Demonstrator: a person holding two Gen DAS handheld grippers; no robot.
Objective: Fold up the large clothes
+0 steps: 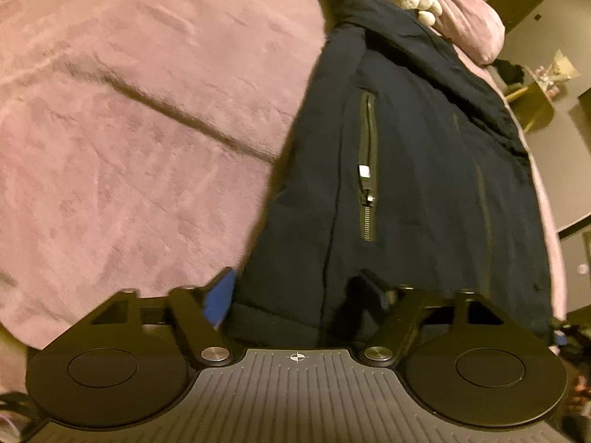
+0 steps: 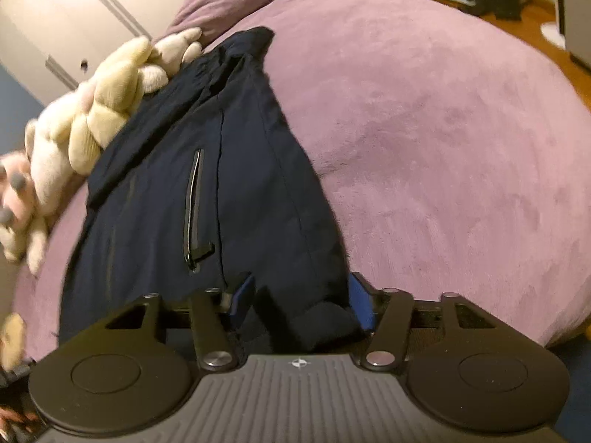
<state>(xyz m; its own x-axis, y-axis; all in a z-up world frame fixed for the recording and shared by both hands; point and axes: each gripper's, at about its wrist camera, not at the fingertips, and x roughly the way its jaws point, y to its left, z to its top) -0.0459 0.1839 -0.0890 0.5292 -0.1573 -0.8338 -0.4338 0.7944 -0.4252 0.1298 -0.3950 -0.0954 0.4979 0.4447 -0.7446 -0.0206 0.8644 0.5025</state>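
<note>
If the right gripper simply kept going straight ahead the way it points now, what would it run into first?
The right gripper already has the navy jacket between its jaws, so it would only push further into that fabric, toward the zip pocket.

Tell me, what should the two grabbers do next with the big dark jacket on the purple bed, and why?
Probably lift the near hem and carry it toward the collar end, folding the jacket in half. Both the left gripper and the right gripper sit at that hem with dark fabric between their fingers, though neither looks fully shut. The jacket lies long and already narrowed on the blanket, its far end by the plush toy.
</note>
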